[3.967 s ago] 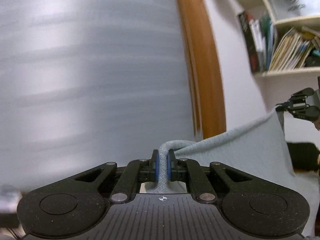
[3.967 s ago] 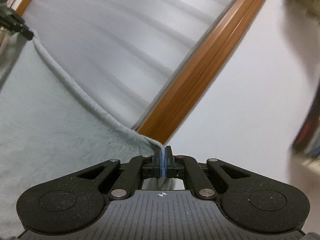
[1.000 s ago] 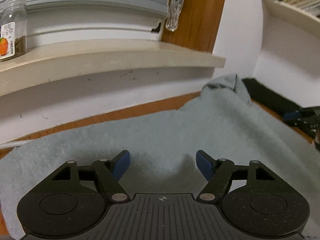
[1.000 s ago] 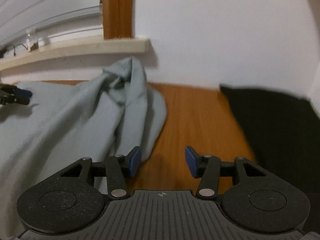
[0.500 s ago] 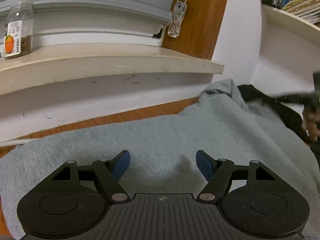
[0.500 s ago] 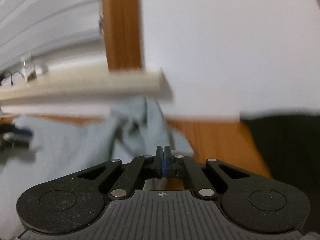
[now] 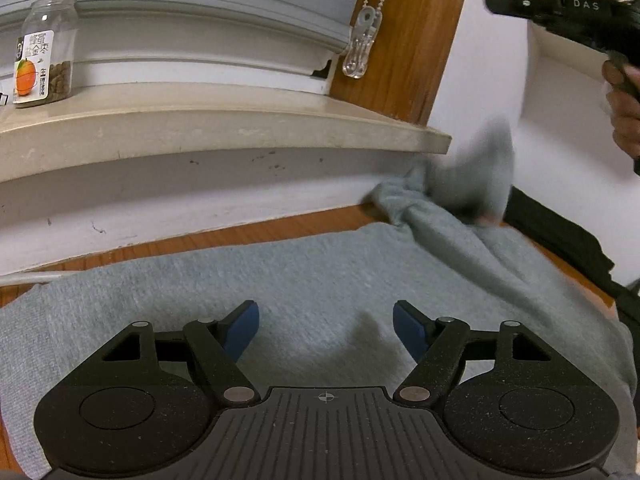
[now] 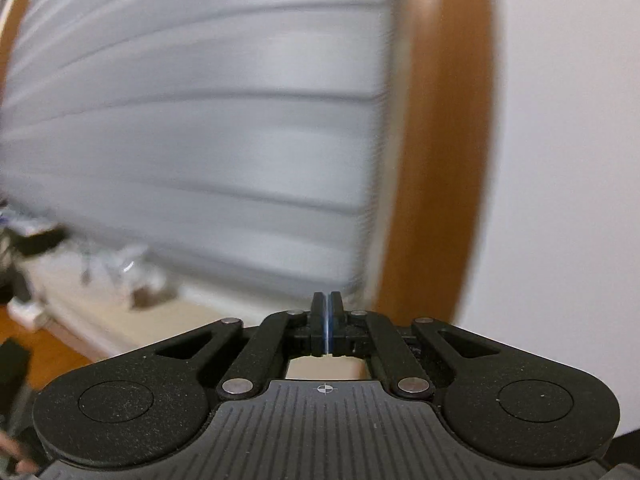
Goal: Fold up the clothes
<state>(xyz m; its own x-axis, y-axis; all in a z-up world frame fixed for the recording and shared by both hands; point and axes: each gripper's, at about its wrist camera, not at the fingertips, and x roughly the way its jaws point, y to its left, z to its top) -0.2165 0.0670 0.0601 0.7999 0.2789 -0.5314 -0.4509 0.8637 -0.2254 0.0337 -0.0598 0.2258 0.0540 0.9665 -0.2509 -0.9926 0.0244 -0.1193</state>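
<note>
Spread across the lower half of the left wrist view, on the wooden surface [image 7: 280, 224]: grey garment [image 7: 320, 280], mostly flat, running under the left tongs [image 7: 326, 322]. Bunched into a twisted knot at centre right, against the white wall, with one blurred corner sticking up above it. Just right of that, a black cloth [image 7: 560, 240] along the right edge, touching the grey fabric.

Left tongs wide, blue pads well apart, nothing pinched between them, only flat fabric below.

Upper right of the same view: right tongs [image 7: 560, 12] held high in a hand [image 7: 624, 112], clear of the raised corner and not touching it.

In the right wrist view, pads pressed together with only a thin pale line between, no fabric seen in the grip. Behind them a heavily blurred blind [image 8: 192, 140], a brown window frame [image 8: 436, 140] and white wall.

Upper left of the left wrist view: windowsill [image 7: 200, 128] carrying a clear jar [image 7: 44, 44] with an orange on its label. At top centre, a clear clip [image 7: 360, 48] hanging on a bead cord.
</note>
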